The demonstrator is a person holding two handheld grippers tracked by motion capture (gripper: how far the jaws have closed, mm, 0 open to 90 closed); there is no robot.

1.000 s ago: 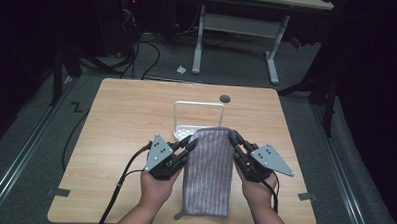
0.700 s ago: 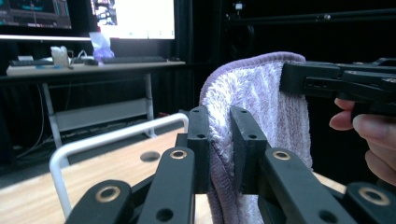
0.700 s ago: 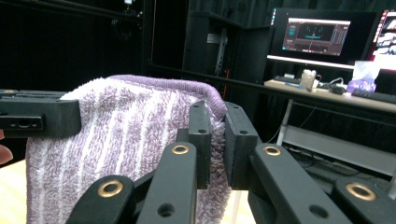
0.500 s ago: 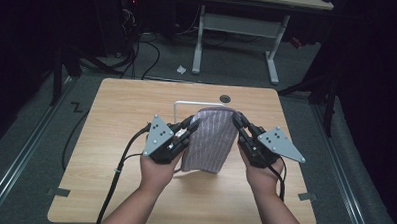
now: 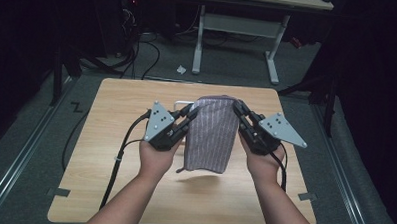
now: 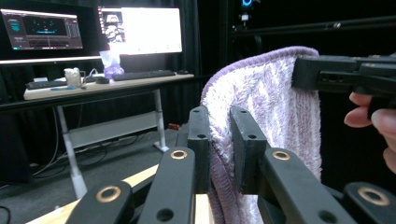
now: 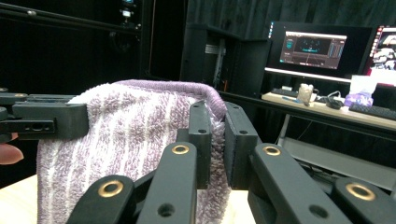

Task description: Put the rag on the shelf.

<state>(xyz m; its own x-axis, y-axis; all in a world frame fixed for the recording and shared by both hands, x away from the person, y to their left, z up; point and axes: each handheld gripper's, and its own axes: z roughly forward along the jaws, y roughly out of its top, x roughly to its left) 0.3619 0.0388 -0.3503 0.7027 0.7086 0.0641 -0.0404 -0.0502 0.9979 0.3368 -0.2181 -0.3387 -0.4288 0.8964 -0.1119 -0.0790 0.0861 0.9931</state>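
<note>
The purple-and-white striped terry towel [image 5: 212,132] hangs in mid-air at the centre of the high view, clear of the table, held by its two upper corners. The left gripper [image 5: 188,113] has its black jaws pinching the towel's left edge; in the left gripper view the pile is squeezed between them. The right gripper [image 5: 239,111] pinches the opposite edge the same way, jaws pressed onto the cloth [image 7: 140,121].

The likely trouble is a slip: each bite takes in just a narrow strip of thick pile, so a tug apart or a quick swing could pull a corner free and let the towel fold and drop. The white wire rack [image 5: 179,104] stands just behind the towel, near the upper middle of the frame, and the hanging lower hem could catch on it.

The light wooden table [image 5: 110,139] is smooth and bare around the work. The room is dark, with a white-legged desk [image 5: 234,23] at top centre, lit monitors [image 6: 140,30] at upper left of the left gripper view, and cables on grey floor
</note>
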